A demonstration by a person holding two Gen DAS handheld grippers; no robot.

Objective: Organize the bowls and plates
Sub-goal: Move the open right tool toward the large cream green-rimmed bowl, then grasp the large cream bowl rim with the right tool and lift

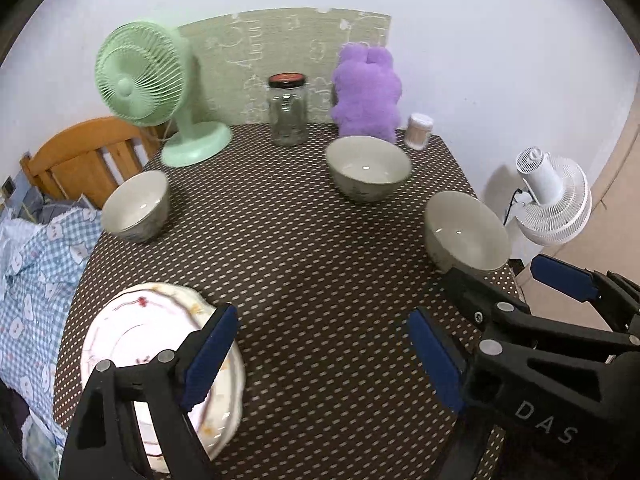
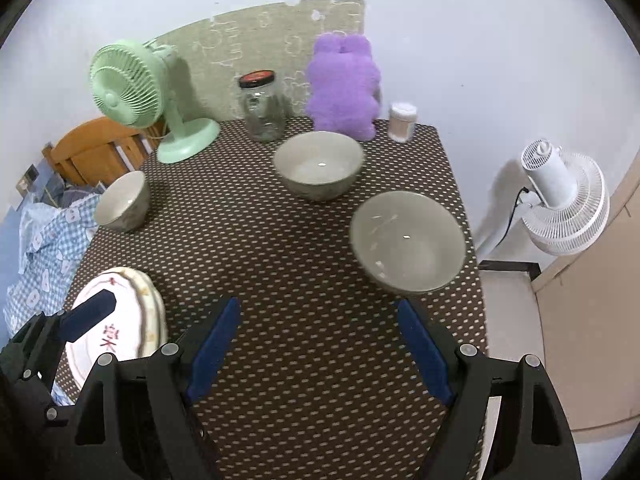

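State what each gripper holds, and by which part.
Nothing. The left gripper and right gripper both stand open over the dotted tablecloth, nothing between their pads.

From where I'm steering, the room's pretty plain: a bare white painted wall (image 1: 460, 40) behind everything, with a pale green patterned sheet (image 1: 288, 48) stuck on it. The square table wears a brown cloth with small white dots (image 1: 304, 240). A mint green plastic desk fan (image 1: 148, 80) stands at its back left corner. There's an orange wooden chair back (image 1: 80, 156) to the left, and a white floor fan (image 2: 560, 200) sits plugged in on the right, on a beige floor (image 2: 580, 340)
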